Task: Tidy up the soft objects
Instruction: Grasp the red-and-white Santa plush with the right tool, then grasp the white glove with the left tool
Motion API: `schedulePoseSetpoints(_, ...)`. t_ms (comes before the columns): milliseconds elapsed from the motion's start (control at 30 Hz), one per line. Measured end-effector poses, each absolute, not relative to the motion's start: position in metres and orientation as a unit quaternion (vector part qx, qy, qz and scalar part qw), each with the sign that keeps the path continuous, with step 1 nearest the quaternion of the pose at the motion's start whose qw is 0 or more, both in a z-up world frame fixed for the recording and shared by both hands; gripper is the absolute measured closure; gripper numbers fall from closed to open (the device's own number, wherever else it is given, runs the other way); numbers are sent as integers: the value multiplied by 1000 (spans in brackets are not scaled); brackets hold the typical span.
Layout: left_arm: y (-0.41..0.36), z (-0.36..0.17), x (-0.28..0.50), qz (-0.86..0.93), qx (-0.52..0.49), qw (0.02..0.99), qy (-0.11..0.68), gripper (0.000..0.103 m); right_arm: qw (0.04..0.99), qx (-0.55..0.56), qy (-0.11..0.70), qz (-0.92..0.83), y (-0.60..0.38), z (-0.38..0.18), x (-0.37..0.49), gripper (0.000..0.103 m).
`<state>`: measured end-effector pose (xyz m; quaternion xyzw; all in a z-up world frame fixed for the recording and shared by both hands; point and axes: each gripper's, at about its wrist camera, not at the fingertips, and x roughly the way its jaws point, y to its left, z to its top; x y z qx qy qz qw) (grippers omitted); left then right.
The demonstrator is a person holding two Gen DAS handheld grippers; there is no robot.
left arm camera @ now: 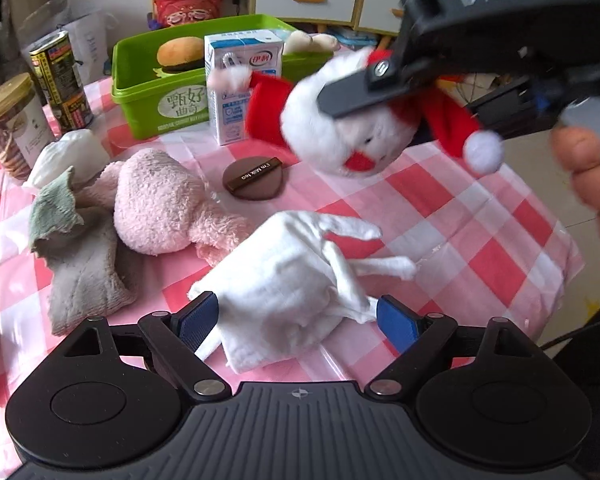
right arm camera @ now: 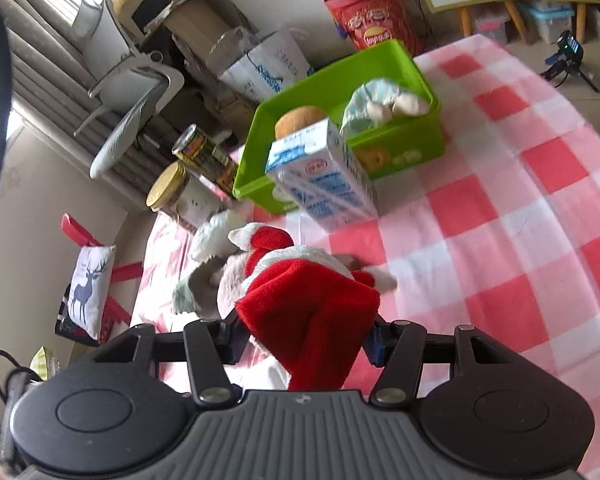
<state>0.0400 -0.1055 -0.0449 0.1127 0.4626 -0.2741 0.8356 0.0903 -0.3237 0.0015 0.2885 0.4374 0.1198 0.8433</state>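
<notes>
**Santa lifted, cloth below**

My right tongs (right arm camera: 306,338) clamp the Santa plush (left arm camera: 340,128) above the checked tablecloth (left arm camera: 480,216), its long axis tilted, hat end lower right; my left tongs (left arm camera: 298,320) gape wide around the white cloth (left arm camera: 288,280); green bin (left arm camera: 140,92) behind.

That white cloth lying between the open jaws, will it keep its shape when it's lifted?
Probably not. The white cloth lies crumpled, with thin corners trailing over the tablecloth, so it should sag and hang loose. It looks thin and probably light. Its folds might slip apart unless the left gripper pinches a thick bunch.
</notes>
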Motion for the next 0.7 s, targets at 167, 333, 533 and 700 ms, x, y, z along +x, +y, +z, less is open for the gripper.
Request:
schedulePoseSetpoints(167,-117,-53,44,-258,139,841,455,18,839,298,441,112,-329,1,90,61)
schedulePoseSetpoints(333,-128,-59,48,-242,158,844,453,15,838,299,442,113,-331,0,88,61)
schedulePoseSetpoints(533,-133,-68,58,-221,163,842,464,21,840,300,438,111,-334,1,86,61)
schedulePoseSetpoints(700,-127,-66,59,-219,151,844,466,45,841,301,436,108,-338,2,85,61)
